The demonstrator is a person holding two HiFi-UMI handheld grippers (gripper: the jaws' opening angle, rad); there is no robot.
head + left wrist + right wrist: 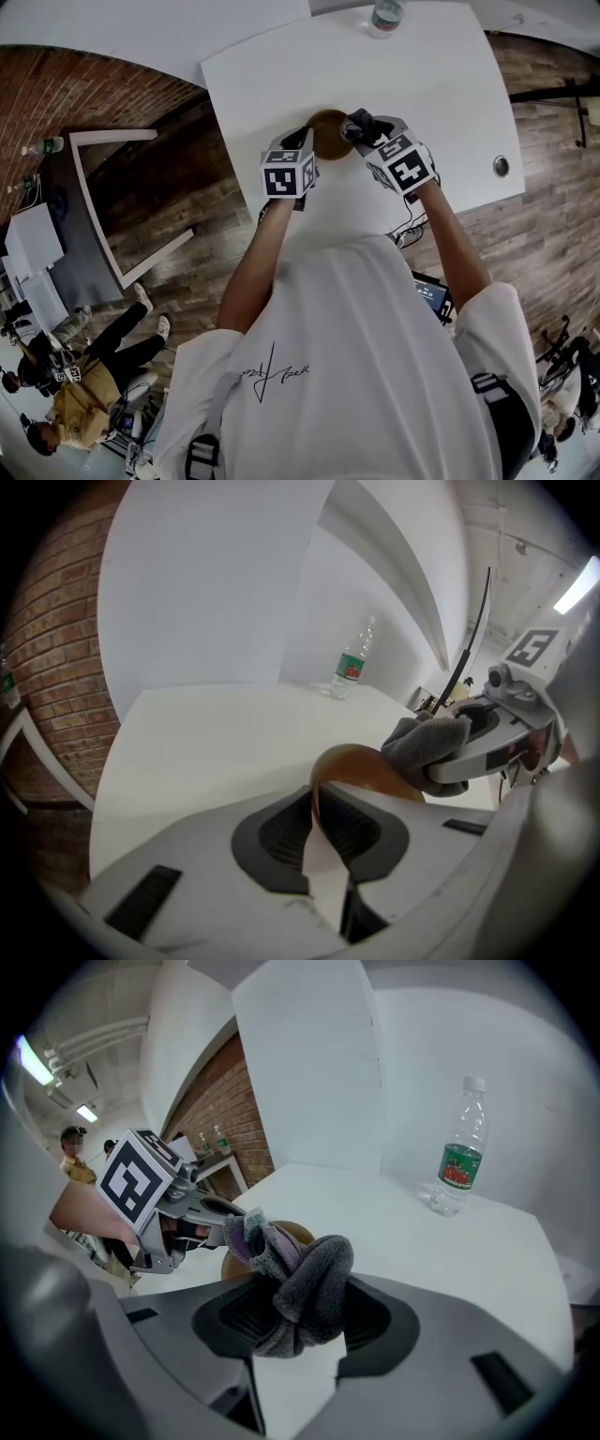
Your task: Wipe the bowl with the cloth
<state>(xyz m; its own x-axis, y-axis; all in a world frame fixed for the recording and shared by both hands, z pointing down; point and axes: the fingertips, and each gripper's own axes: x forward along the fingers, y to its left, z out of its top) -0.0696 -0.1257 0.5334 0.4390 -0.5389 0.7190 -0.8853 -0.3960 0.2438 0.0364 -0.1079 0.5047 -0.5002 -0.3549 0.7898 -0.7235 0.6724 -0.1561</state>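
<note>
Both grippers are over the white table [441,84]. My left gripper [314,822] has its jaws narrow, clamped on the rim of the brown bowl [356,761], which is at the near left part of the table. My right gripper [300,1321] pinches the bunched grey cloth [314,1283], and the cloth is against the right side of the bowl. One water bottle [457,1152] stands at the far edge.

I wear a white short-sleeved T-shirt [366,356] with a thin black scrawl [272,375]. My left hand-held gripper [306,142] and right hand-held gripper [355,127] are grey, each bearing a black-and-white marker cube [288,174].
</note>
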